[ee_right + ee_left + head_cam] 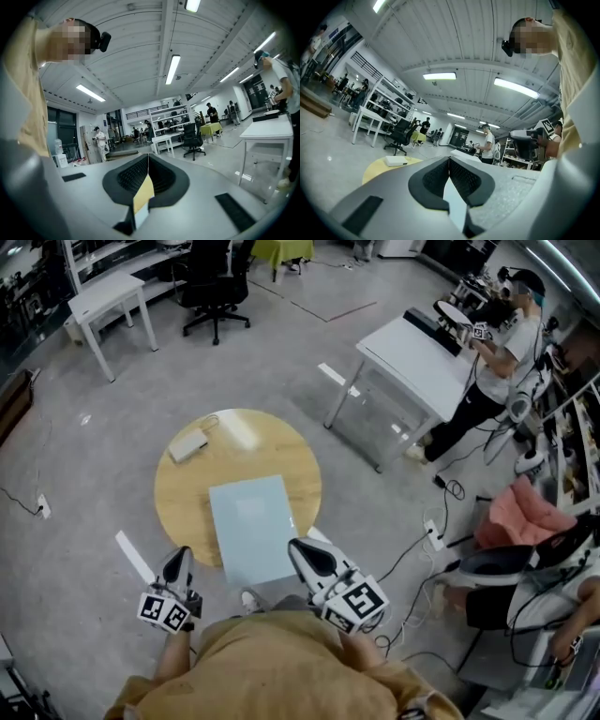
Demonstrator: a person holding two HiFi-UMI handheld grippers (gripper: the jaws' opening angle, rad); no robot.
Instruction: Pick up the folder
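Note:
A pale blue folder (pixel 251 529) lies flat on the round wooden table (pixel 187 493), reaching its near edge. My left gripper (pixel 179 557) is shut and hovers at the table's near left rim, a little left of the folder. My right gripper (pixel 298 547) is shut too, with its tip at the folder's near right edge; whether it touches the folder I cannot tell. In the left gripper view the closed jaws (pixel 449 159) point level over the table (pixel 377 169). In the right gripper view the shut jaws (pixel 148 157) hold nothing.
A flat white box (pixel 187 444) with a cord rests on the table's far left part, also seen as the white box (pixel 396 161). A white desk (pixel 412 357) with a person stands at the right, an office chair (pixel 216 287) and a white table (pixel 103 296) behind. Cables cross the floor.

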